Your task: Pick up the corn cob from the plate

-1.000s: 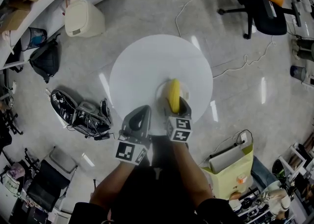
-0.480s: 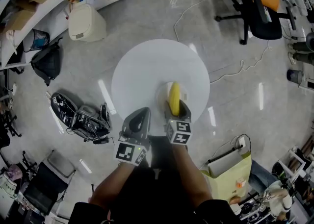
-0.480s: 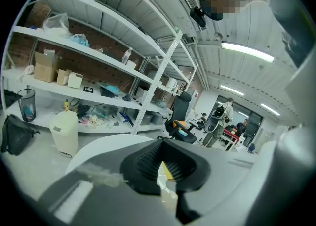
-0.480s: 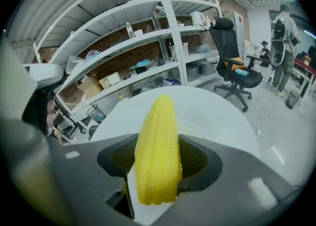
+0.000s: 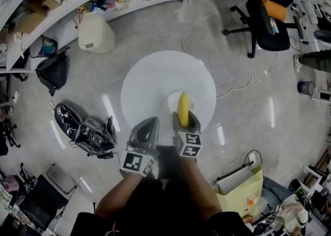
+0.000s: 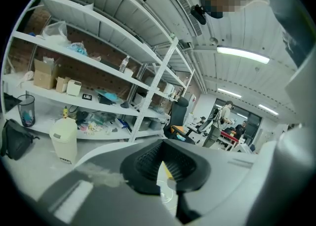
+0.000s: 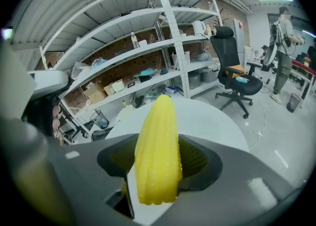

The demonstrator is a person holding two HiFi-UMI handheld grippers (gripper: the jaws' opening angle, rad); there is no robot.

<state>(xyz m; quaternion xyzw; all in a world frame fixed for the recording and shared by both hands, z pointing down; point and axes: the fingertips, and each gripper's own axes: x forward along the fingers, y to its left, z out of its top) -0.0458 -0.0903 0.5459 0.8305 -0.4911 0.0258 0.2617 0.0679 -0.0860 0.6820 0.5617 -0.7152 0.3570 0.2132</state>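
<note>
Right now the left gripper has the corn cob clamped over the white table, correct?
Not quite: it is the right gripper, not the left, that has the corn cob clamped over the white table. The right gripper view shows the cob between its jaws.

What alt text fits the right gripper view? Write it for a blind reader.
The right gripper is shut on a yellow corn cob that points forward between its jaws, over a round white table. Behind stand white shelves and a black office chair.
</note>
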